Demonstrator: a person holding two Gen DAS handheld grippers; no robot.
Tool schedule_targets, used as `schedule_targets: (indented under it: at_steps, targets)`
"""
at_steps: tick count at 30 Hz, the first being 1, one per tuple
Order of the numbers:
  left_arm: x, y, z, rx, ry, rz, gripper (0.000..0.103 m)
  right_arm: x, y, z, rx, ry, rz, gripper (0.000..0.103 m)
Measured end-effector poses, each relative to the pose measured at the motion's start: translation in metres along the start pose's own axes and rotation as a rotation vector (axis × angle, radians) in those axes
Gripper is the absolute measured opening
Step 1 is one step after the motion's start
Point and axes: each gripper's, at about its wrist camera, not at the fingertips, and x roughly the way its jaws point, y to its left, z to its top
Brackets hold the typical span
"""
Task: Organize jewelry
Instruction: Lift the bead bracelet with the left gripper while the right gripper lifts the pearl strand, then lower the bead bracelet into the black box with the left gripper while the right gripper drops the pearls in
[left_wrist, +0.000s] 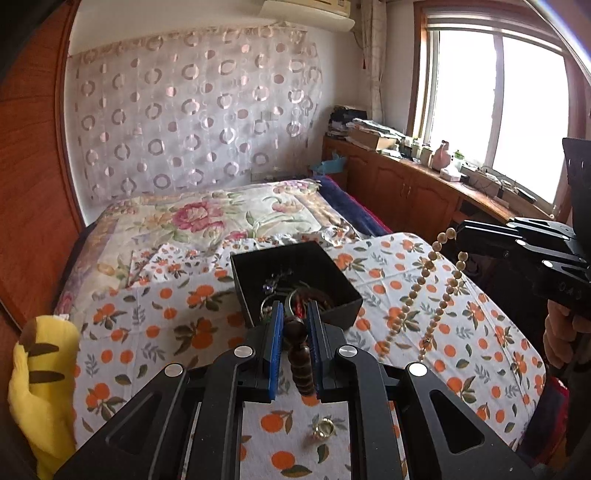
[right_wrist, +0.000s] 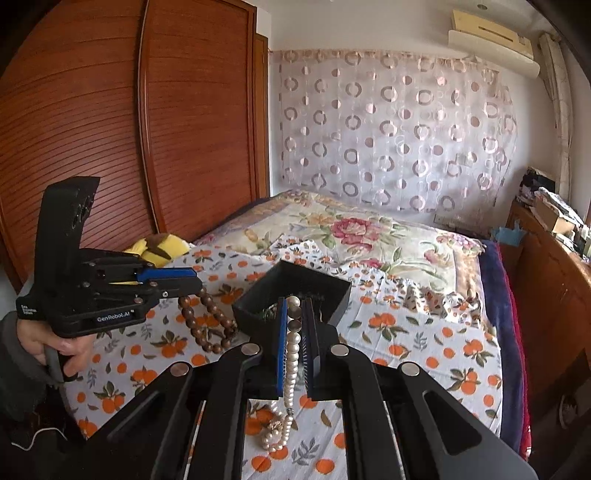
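Note:
A black open box (left_wrist: 295, 280) (right_wrist: 295, 291) holding several jewelry pieces sits on the orange-print cloth on the bed. My left gripper (left_wrist: 294, 314) is shut on a dark brown wooden bead bracelet (left_wrist: 297, 354), which hangs from it in the right wrist view (right_wrist: 208, 321), just in front of the box. My right gripper (right_wrist: 294, 310) is shut on a pearl necklace (right_wrist: 290, 365), which dangles in the left wrist view (left_wrist: 428, 295) to the right of the box, its lower end touching the cloth. A gold ring (left_wrist: 324, 428) lies on the cloth below my left gripper.
A yellow striped plush toy (left_wrist: 40, 387) lies at the bed's left edge. A floral quilt (left_wrist: 221, 218) covers the far bed. A wooden wardrobe (right_wrist: 110, 129) stands left; a cluttered wooden cabinet (left_wrist: 424, 181) runs under the window at right.

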Motion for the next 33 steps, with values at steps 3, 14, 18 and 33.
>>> schedule_targets:
  at_steps: [3,14,18,33]
  targets:
    - [0.001,0.0,0.008,0.003,-0.008,0.005,0.012,-0.001,-0.001,0.007,0.001,-0.01,-0.003,0.009]
    - [0.007,0.001,0.03,0.006,-0.022,-0.001,0.012,0.005,-0.013,0.029,0.015,-0.035,-0.008,0.009]
    - [0.006,-0.003,0.041,0.019,-0.039,-0.001,0.012,0.005,-0.013,0.035,0.008,-0.045,-0.013,0.009]
    - [0.056,0.017,0.067,-0.018,0.004,0.007,0.012,0.004,-0.015,0.089,-0.014,-0.12,-0.031,0.009]
